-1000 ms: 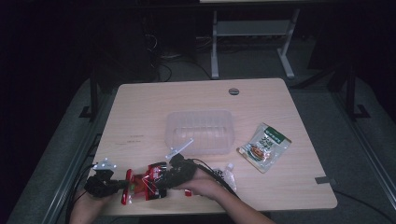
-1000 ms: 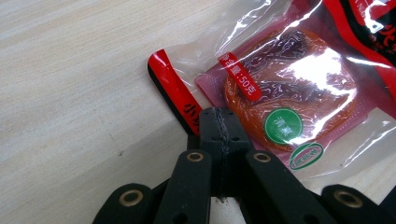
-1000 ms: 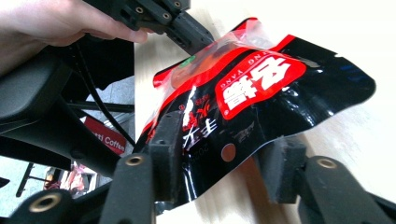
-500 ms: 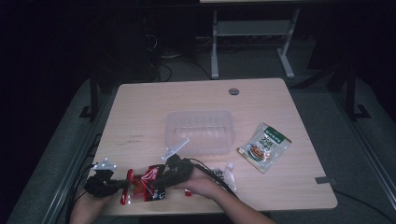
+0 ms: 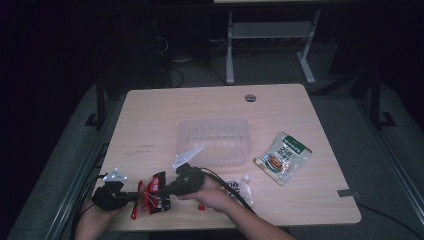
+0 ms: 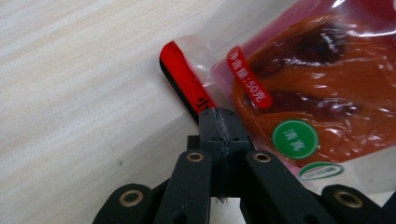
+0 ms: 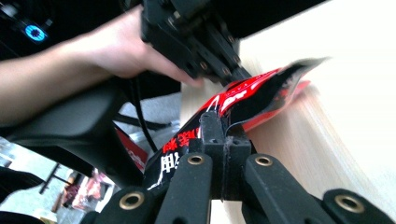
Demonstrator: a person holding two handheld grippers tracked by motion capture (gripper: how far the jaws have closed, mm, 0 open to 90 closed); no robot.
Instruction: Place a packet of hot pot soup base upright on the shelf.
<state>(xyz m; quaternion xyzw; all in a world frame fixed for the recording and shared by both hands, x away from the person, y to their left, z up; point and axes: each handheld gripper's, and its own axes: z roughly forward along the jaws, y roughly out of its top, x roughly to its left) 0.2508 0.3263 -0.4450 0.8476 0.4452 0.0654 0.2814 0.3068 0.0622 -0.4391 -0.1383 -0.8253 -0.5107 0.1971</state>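
Pinching one glossy red packet: both claws.

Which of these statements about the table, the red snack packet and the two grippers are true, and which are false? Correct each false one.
1. Both grippers grip the red snack packet. True: the left gripper and the right gripper each have jaws closed on its edge.
2. The clear plastic container holds the green packet. False: the green packet lies on the table beside it.
3. The red packet sits at the table's far edge. False: it is at the near edge.
4. The clear container stands near the table's middle. True.
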